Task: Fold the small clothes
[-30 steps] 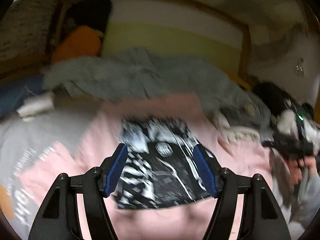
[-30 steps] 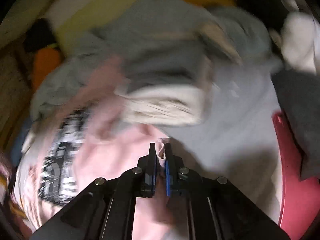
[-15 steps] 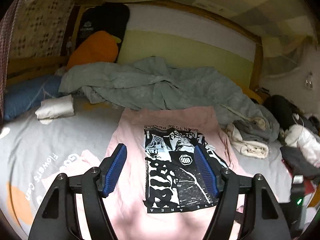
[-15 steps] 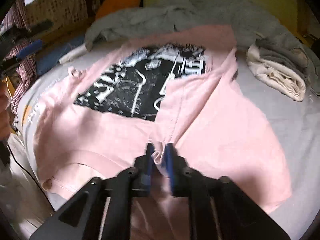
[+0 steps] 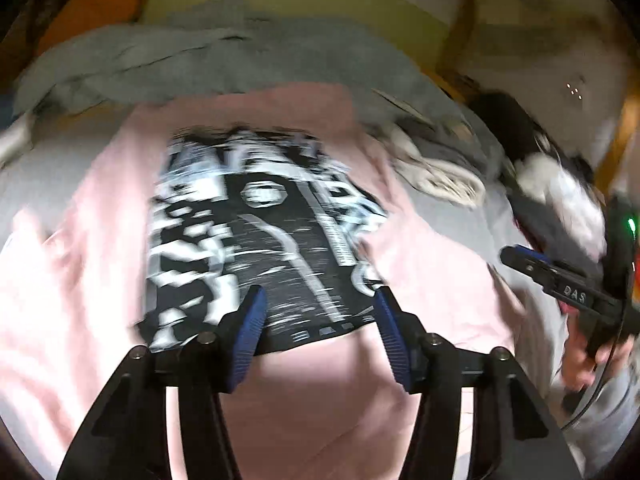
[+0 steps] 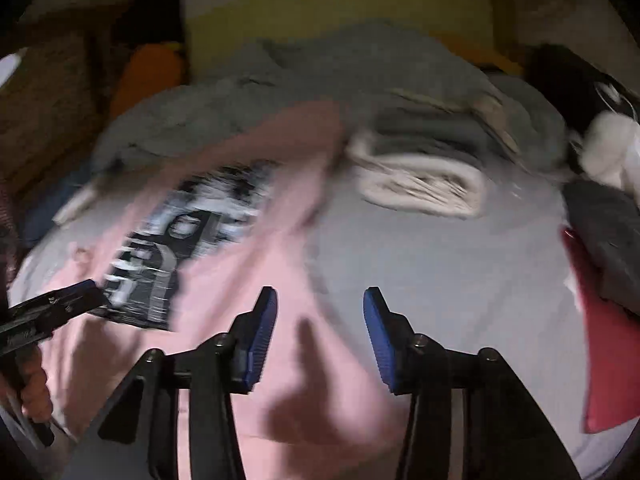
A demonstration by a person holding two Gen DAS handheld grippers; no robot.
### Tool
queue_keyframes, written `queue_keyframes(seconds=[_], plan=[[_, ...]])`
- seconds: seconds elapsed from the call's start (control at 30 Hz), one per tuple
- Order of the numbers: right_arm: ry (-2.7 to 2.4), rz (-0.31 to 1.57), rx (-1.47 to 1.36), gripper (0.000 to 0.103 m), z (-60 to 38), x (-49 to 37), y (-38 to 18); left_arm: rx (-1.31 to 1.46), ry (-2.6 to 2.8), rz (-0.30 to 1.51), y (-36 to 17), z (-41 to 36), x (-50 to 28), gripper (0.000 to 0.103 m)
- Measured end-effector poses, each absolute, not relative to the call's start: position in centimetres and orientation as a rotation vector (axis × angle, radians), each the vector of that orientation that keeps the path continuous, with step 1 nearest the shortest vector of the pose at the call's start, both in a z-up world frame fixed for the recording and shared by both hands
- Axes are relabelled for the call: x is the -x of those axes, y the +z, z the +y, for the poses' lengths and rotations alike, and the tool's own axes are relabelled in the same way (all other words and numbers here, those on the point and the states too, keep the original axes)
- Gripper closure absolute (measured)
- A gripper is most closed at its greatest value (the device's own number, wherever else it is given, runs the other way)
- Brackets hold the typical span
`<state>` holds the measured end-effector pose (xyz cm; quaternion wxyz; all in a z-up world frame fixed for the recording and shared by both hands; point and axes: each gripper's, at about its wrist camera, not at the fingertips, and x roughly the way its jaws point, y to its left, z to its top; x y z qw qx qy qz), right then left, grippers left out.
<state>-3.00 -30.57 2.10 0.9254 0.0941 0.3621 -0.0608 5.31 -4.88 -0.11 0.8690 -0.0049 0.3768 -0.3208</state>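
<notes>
I see the grey-sheeted bed (image 6: 420, 264): pink T-shirt (image 5: 420, 280) spread near, cream folded cloth (image 6: 420, 188) right, grey blanket (image 5: 240, 52) far.

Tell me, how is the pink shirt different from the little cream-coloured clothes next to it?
The pink shirt lies spread out with one side folded over; the cream clothes are already folded into a small bundle. The pink shirt has a big black-and-white picture; the cream clothes look plain. The pink shirt covers far more bed. Both rest on the grey sheet.
</notes>
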Motion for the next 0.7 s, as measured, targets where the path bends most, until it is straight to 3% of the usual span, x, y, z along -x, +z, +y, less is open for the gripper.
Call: queue_keyframes(seconds=[0.2,0.27,0.3,0.33,0.4,0.6,0.7], plan=[[-0.002,0.866,-0.253,0.058,-31.9,2.2,0.3,-0.070,-0.786,0.858,-0.9,-11.0,-8.7,0.052],[-0.049,0.889,-0.222,0.071,-31.5,2.0,-0.4,-0.092,-0.762,0.871,-1.4,-12.7,-9.8,0.067],[-0.060,0.895,-0.221,0.093,-31.6,2.1,-0.5,-0.109,-0.737,0.871,-1.5,-13.5,-10.3,0.082],[-0.074,0.894,-0.233,0.100,-31.9,2.3,-0.5,-0.119,-0.725,0.863,-1.4,-14.1,-10.5,0.088],[-0.093,0.878,-0.241,0.101,-32.3,2.5,-0.4,-0.135,-0.714,0.821,-1.0,-14.8,-10.5,0.095],[-0.327,0.898,-0.146,0.103,-33.8,2.6,-0.6,-0.235,-0.647,0.816,-1.5,-17.0,-11.3,0.092],[-0.281,0.914,-0.252,0.103,-35.2,2.9,-0.9,-0.302,-0.651,0.863,-3.5,-18.1,-11.9,0.089]])
